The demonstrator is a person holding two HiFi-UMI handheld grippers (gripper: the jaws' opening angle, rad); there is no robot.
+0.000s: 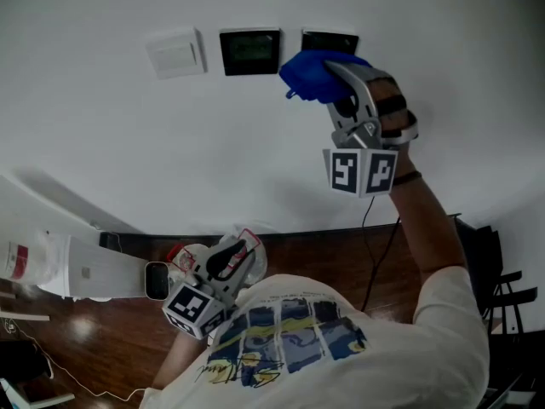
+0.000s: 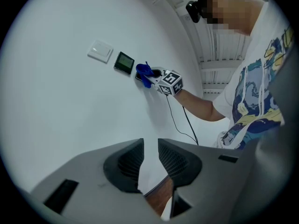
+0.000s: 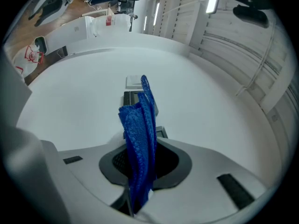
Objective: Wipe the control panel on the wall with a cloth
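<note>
Two dark control panels hang on the white wall: the middle one (image 1: 249, 51) (image 2: 124, 62) is bare, and the right one (image 1: 330, 38) shows only its top edge. A bunched blue cloth (image 1: 308, 75) (image 3: 138, 129) (image 2: 144, 73) covers the rest of it. My right gripper (image 1: 330, 79) (image 3: 140, 169) (image 2: 156, 77) is shut on that cloth, raised at the wall. My left gripper (image 1: 228, 258) (image 2: 150, 158) hangs low near the person's chest; its jaws are almost together with nothing between them.
A white light switch (image 1: 174, 54) (image 2: 100, 51) (image 3: 134, 82) sits left of the panels. A thin black cable (image 1: 368, 254) runs down the wall below the right arm. Below are a dark wood floor (image 1: 119, 339), a white cabinet (image 1: 85, 269) at left and black chairs (image 1: 502, 288) at right.
</note>
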